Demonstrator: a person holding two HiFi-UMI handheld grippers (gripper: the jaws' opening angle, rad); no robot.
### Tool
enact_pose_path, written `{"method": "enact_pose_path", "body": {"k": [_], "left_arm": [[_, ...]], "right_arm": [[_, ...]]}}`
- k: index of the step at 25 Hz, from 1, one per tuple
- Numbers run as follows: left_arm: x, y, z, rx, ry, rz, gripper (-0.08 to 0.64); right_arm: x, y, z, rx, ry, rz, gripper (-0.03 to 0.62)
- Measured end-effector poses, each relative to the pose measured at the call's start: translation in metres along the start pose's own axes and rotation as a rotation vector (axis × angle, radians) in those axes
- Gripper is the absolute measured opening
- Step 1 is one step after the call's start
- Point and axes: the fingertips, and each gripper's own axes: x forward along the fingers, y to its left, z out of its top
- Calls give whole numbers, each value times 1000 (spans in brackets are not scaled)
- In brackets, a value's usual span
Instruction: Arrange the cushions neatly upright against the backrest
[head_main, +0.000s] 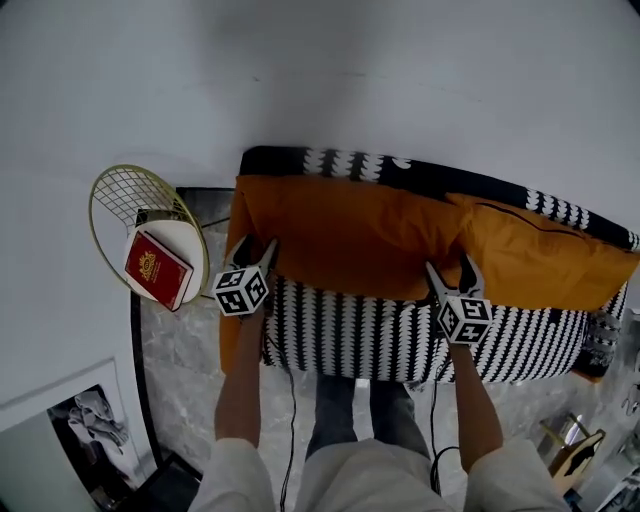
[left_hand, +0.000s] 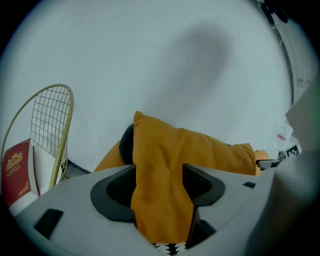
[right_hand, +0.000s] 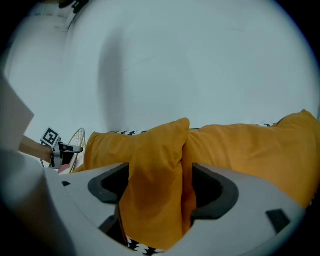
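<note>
Step in hand: standing orange cushion (head_main: 350, 235) against sofa backrest (head_main: 440, 178), far side of seat. My left gripper (head_main: 255, 250) and right gripper (head_main: 452, 272): jaws spread, cushion's near edge loose between them. Next, I judge: back out without dragging fabric.

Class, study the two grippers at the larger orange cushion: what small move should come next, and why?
Probably draw the left gripper and right gripper straight back off the cushion. It already stands upright against the backrest, and each gripper's jaws stand wide with only its lower edge between them, so it seems placed.
</note>
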Motion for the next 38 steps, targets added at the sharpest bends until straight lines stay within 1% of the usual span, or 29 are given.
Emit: {"method": "enact_pose_path", "body": {"k": [3, 6, 7, 8, 9, 10, 11, 12, 13, 15, 18, 22, 25, 27, 30, 34, 38], "left_arm": [[-16, -10, 11, 47, -58, 11, 286], [-26, -35, 22, 101, -102, -17, 284], [-29, -47, 23, 127, -113, -32, 272], [-33, -60, 24, 155, -121, -52, 211], [-37, -74, 24, 181, -126, -74, 112], [-40, -87, 24, 197, -126, -96, 51], [-43, -99, 23, 204, -124, -116, 35], [-45, -110, 22, 203, -122, -134, 31], [-47, -122, 22, 201, -122, -151, 29], [-54, -144, 25, 198, -128, -184, 29], [-71, -174, 37, 201, -147, -208, 29], [-105, -204, 66, 235, -180, -213, 29], [-132, -230, 91, 243, -216, -219, 29], [-152, -248, 106, 246, -242, -228, 29], [-174, -271, 120, 271, -268, -230, 29], [-194, -296, 122, 276, -303, -221, 29], [-213, -310, 111, 242, -345, -226, 29]], "right_arm": [[-12, -2, -1, 17, -14, -8, 377], [-16, 1, -1, 2, -14, -3, 376], [-19, 3, 1, -9, -17, -2, 374], [-23, 6, 3, -21, -22, 0, 371], [-27, 9, 6, -35, -27, 3, 353], [-33, 13, 10, -51, -33, 7, 278], [-39, 17, 15, -69, -40, 14, 151], [-44, 22, 20, -84, -49, 29, 65], [-50, 27, 26, -91, -59, 50, 29], [-64, 34, 36, -87, -80, 77, 28], [-89, 36, 58, -81, -114, 78, 28], [-125, 47, 95, -94, -174, 86, 26], [-153, 56, 121, -107, -210, 101, 26], [-168, 63, 134, -119, -228, 118, 28], [-186, 73, 152, -136, -258, 150, 26], [-207, 73, 167, -154, -287, 181, 27], [-222, 72, 168, -158, -300, 195, 26]]}}
